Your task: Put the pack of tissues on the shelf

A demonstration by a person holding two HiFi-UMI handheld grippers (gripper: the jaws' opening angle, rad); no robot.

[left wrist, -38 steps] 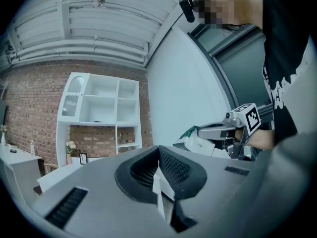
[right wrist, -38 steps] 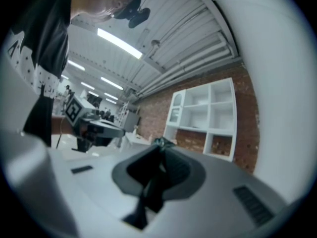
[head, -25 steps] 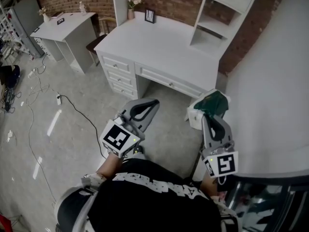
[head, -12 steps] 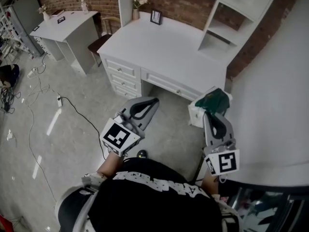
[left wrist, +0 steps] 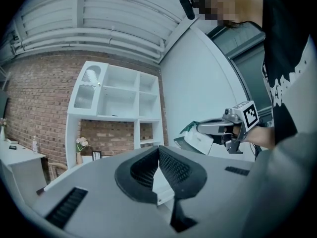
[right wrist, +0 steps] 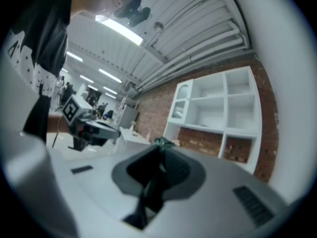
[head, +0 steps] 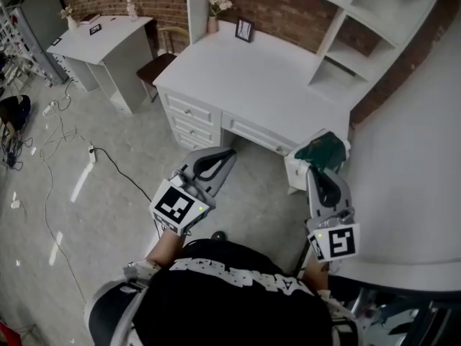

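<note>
Ahead at twelve o'clock stands one white desk (head: 266, 78), with one shelf unit (head: 346, 49) at one o'clock, its top cut off by the frame edge. Two grippers point toward them. One pack of tissues (head: 320, 148), white with a green top, is pinched in the right gripper (head: 318, 169) at three o'clock from centre; the jaws cover its near end. At seven o'clock, the left gripper (head: 227, 154) has its jaws pressed together on nothing. Compared with a second ago, desk and shelves sit lower in the view, while both grippers keep the same pose.
</note>
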